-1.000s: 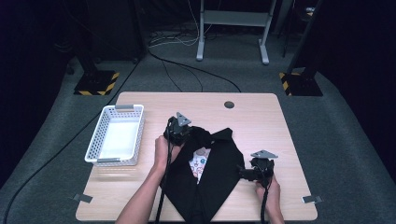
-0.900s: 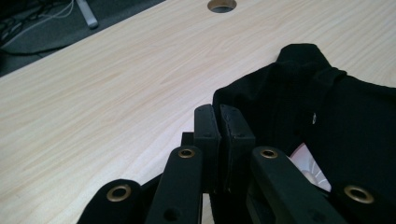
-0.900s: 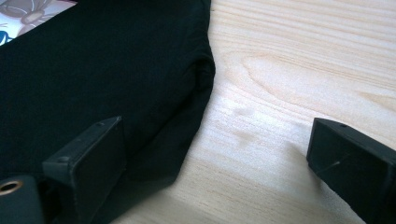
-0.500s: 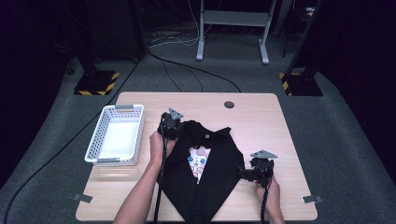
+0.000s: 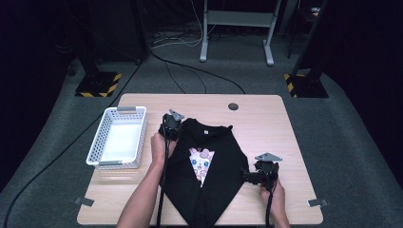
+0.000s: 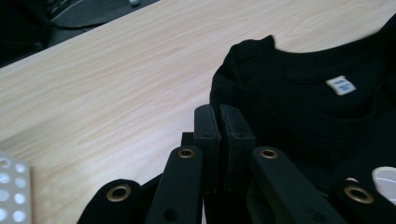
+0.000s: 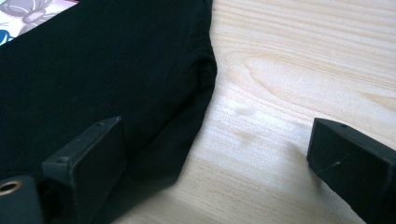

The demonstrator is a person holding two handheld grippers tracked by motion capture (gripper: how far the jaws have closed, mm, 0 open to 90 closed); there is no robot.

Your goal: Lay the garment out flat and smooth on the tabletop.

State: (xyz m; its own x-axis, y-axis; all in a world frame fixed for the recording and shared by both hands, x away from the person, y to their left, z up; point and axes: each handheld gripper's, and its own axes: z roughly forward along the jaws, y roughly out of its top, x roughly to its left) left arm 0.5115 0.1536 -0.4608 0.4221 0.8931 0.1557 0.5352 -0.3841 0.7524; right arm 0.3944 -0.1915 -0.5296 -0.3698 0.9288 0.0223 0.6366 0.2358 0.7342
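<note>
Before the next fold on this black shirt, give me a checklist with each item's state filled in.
1. Left gripper jaws shut at the black shirt shoulder edge: ok; cloth pinched between them: cannot tell.
2. Right gripper jaws open, one over the shirt's folded edge, one over bare table: ok.
3. Collar with white label lying flat, away from the person: ok.
4. Both sides folded inward, printed picture showing in a narrow wedge: ok.
5. White basket beside the shirt, nothing inside: ok.
</note>
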